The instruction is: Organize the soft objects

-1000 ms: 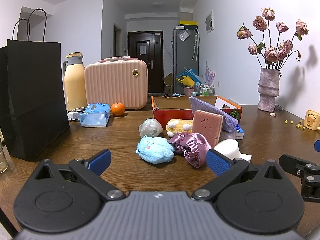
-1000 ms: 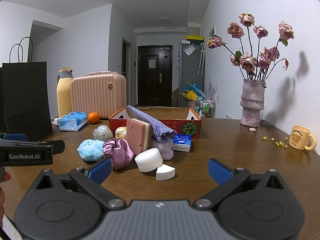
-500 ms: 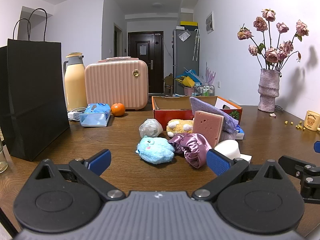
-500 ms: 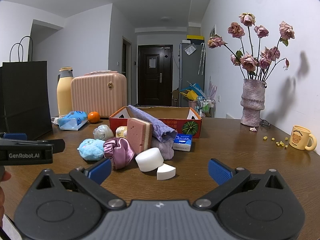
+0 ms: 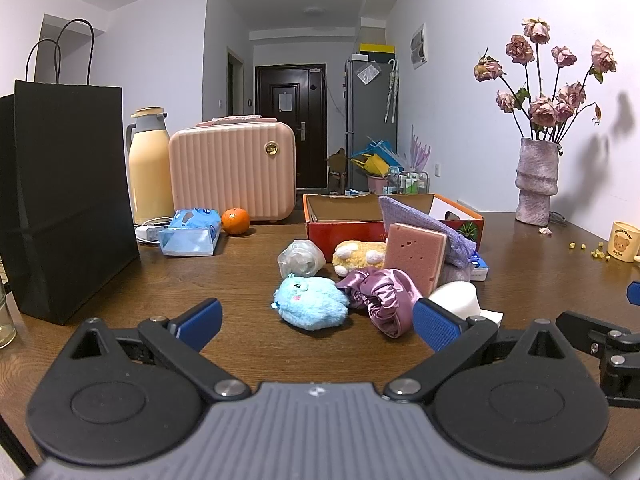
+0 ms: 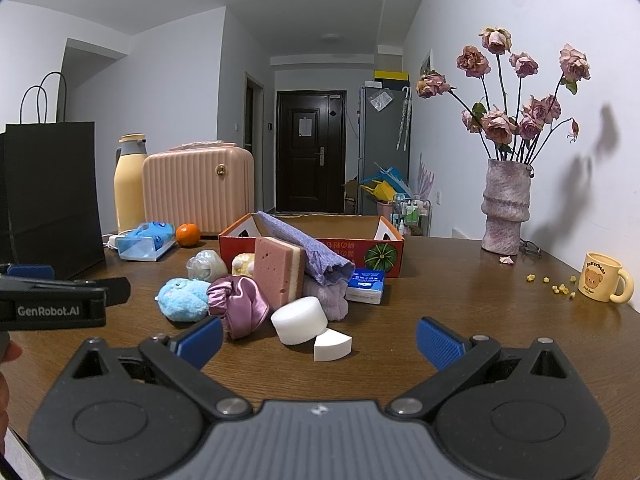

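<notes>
While both grippers waited low over the brown table (image 6: pixel 460 300), the left gripper (image 5: pixel 316 322) and the right gripper (image 6: pixel 318 338) had their blue fingers spread wide and held nothing. A pile of soft things sat in front of the red box (image 6: pixel 360 250): a blue plush toy (image 5: pixel 310 300), a purple satin cap (image 5: pixel 380 294), a pink sponge (image 6: pixel 276 272) leaning up, and a white foam round (image 6: pixel 300 320).

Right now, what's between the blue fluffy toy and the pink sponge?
The shiny purple scrunchie lies between the blue fluffy toy and the pink sponge, clearest in the right wrist view.
</notes>
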Tool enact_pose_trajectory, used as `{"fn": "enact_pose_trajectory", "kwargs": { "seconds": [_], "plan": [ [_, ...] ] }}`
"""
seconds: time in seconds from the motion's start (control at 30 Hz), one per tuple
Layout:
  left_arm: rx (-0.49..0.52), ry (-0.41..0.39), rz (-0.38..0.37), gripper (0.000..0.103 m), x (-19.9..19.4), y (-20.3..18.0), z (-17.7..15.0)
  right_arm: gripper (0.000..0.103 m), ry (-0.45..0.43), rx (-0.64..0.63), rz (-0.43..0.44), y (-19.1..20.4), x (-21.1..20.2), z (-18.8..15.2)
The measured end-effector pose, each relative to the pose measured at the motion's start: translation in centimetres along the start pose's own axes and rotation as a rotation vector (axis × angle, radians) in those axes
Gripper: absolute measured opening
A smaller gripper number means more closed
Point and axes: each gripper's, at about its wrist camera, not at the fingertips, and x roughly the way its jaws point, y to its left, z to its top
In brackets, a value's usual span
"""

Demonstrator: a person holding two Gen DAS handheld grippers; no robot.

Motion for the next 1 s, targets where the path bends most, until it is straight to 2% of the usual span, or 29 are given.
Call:
{"fn": "enact_pose_trajectory", "kwargs": {
  "seconds": [1.0],
  "plan": [
    [0.001, -0.004, -0.002, 0.103, 0.16, -0.21, 0.27, 0.103, 0.006, -0.002, -0.003, 0.60, 0.37, 0.05]
  ]
}}
